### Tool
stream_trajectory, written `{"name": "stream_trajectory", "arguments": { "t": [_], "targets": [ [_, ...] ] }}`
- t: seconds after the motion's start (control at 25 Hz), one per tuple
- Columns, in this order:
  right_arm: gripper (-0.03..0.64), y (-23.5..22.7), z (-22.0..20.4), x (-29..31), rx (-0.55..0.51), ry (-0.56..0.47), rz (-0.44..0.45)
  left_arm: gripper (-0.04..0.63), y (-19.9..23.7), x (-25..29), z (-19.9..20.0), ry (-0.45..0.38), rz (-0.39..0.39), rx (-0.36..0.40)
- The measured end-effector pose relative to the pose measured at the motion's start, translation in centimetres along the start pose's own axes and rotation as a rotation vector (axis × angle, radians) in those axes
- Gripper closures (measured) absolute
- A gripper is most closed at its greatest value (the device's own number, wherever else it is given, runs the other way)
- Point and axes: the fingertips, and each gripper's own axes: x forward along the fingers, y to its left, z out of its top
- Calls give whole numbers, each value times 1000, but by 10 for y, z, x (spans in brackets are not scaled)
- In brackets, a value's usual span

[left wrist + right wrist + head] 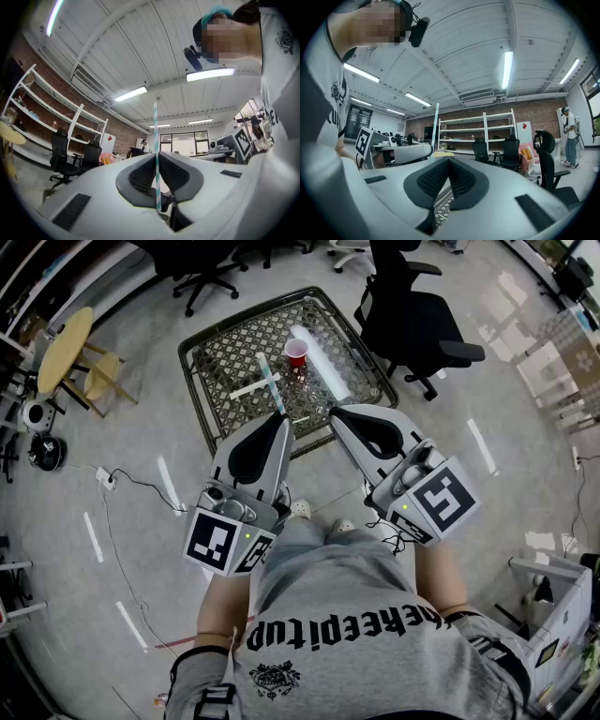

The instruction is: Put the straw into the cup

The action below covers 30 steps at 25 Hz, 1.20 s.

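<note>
A red cup stands upright near the far side of a low lattice-top table. My left gripper hangs over the table's near edge, shut on a teal-and-white striped straw that sticks out past the tips and ends short and left of the cup. In the left gripper view the straw runs straight up between the closed jaws of the left gripper. My right gripper is beside it, shut with nothing in it. The right gripper view shows its own tips and the straw to its left.
A long white tube lies right of the cup and a white strip lies left of the straw. Black office chairs stand past the table's right side. A round yellow table and floor cables are at the left.
</note>
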Motion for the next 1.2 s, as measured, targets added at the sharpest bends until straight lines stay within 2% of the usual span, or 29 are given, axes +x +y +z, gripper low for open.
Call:
{"name": "stream_trajectory", "arguments": {
  "t": [0.6, 0.88, 1.2],
  "targets": [
    [609, 0, 1, 37, -7, 10, -30, 538, 34, 1, 3, -10, -44, -23],
    [609, -4, -2, 61, 49, -12, -67, 538, 61, 1, -3, 4, -74, -30],
    [607, -9, -10, 84, 22, 2, -139, 538, 92, 8, -12, 4, -124, -38]
  ]
}}
